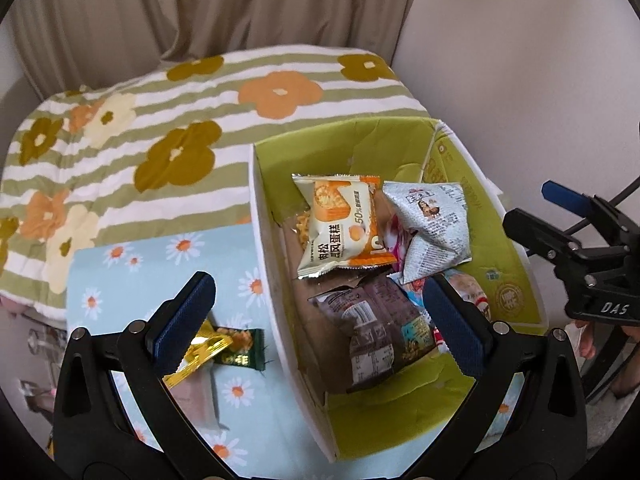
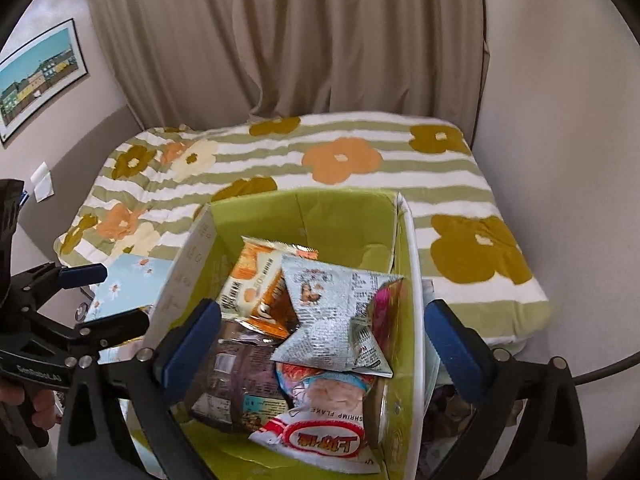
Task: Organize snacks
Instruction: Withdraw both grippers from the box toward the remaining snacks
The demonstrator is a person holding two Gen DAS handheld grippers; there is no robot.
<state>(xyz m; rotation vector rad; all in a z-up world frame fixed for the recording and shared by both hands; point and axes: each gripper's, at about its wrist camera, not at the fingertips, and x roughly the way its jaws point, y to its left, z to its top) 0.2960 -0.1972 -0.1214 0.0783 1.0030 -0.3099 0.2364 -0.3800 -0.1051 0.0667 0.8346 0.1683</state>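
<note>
A green cardboard box [image 1: 400, 424] [image 2: 344, 216] holds several snack packs: an orange-and-cream cake pack [image 1: 340, 224] [image 2: 256, 280], a silver pack [image 1: 432, 228] [image 2: 340, 320], a brown pack [image 1: 376, 328] [image 2: 240, 380] and a shrimp flake bag [image 2: 324, 424]. My left gripper [image 1: 320, 312] is open above the box's left wall, empty. Outside the box by its left finger lie a gold wrapper [image 1: 200, 352] and a dark green pack [image 1: 240, 348]. My right gripper [image 2: 324, 344] is open over the box, empty. It also shows in the left wrist view [image 1: 568, 216].
The box stands on a light blue daisy cloth [image 1: 160, 264] [image 2: 124, 280]. Behind is a bed with a green-striped flower quilt [image 1: 200, 120] [image 2: 360, 160], beige curtains [image 2: 300, 40] and a wall on the right. A framed picture [image 2: 40, 76] hangs at the left.
</note>
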